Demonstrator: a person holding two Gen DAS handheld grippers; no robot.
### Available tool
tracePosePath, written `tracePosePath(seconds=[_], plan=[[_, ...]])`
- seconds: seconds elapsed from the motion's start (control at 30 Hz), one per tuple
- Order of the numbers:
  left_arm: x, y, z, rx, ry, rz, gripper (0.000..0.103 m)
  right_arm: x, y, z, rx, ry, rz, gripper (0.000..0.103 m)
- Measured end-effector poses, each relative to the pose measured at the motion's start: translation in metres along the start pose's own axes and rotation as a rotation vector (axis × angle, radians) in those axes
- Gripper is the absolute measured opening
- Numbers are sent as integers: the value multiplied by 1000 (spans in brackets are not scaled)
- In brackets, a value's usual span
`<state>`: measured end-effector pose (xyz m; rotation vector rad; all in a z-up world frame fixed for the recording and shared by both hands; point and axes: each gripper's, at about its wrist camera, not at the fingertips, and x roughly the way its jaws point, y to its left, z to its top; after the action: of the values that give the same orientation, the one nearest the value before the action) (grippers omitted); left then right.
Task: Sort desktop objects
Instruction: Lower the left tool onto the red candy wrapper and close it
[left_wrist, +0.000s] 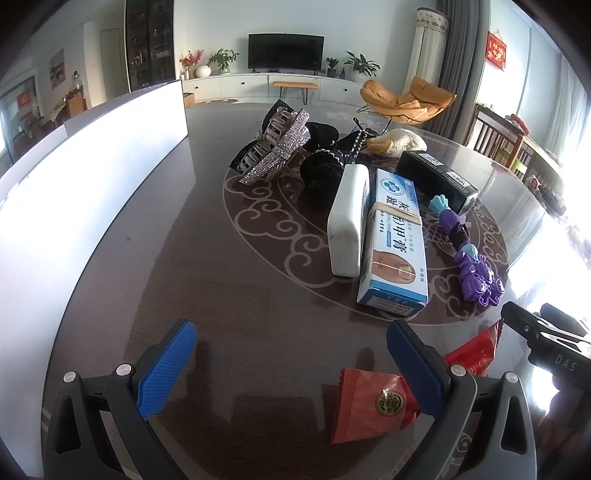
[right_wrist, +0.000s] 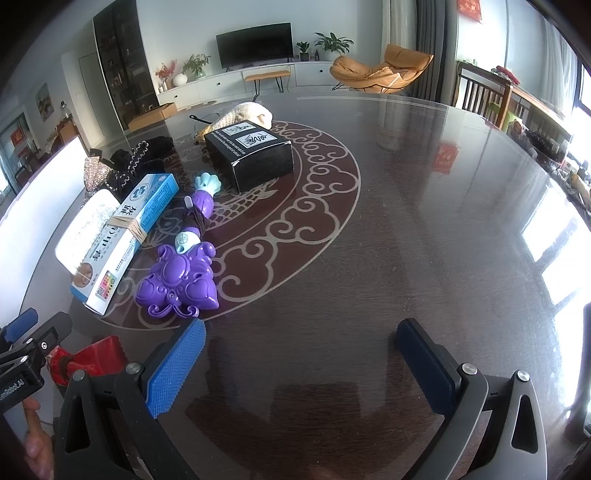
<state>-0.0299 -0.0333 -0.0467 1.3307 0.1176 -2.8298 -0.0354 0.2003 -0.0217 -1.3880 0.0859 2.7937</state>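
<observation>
Lying on the dark table (left_wrist: 258, 295) is a cluster of small items: a blue-and-white ointment box (left_wrist: 397, 240) bound with a rubber band, a white rectangular case (left_wrist: 347, 218) touching its left side, a black box (left_wrist: 437, 177) behind it, and a purple plastic toy (left_wrist: 472, 258) to its right. Farther back sit a rhinestone hair claw (left_wrist: 280, 144), black fuzzy hair accessories (left_wrist: 321, 170) and a cream knitted item (left_wrist: 397, 142). Two red snack packets lie nearest: one with a gold emblem (left_wrist: 373, 410) and another (left_wrist: 476, 349) beside it.

The tabletop is glossy, with a pale scroll-pattern ring. A white panel (left_wrist: 92, 177) stands at the left. Beyond are a television (left_wrist: 286, 51), potted plants and an orange lounge chair (left_wrist: 406, 98).

The left gripper (left_wrist: 291, 365) has its jaws apart, holding nothing; the emblem packet lies just inside its right finger. The right gripper (right_wrist: 306, 369) likewise stands wide apart over bare table, with the purple toy just ahead of its left finger.
</observation>
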Motion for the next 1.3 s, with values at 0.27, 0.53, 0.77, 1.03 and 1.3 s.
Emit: tracePosePath(seconds=[0.27, 0.53, 0.77, 1.03, 1.3], plan=[[-10, 7, -7, 75, 13, 57, 103, -6, -2, -4, 45, -27, 54, 103], [-49, 45, -23, 75, -5, 15, 103, -28, 24, -32, -61, -35, 125, 103], [-33, -14, -11, 295, 61, -110, 103, -28, 42, -37, -190, 5, 11, 103], [4, -49, 1, 359, 124, -100, 103, -22, 10, -29, -230, 12, 105, 103], [14, -42, 0, 279, 92, -139, 103, -17, 9, -24, -243, 19, 116, 103]])
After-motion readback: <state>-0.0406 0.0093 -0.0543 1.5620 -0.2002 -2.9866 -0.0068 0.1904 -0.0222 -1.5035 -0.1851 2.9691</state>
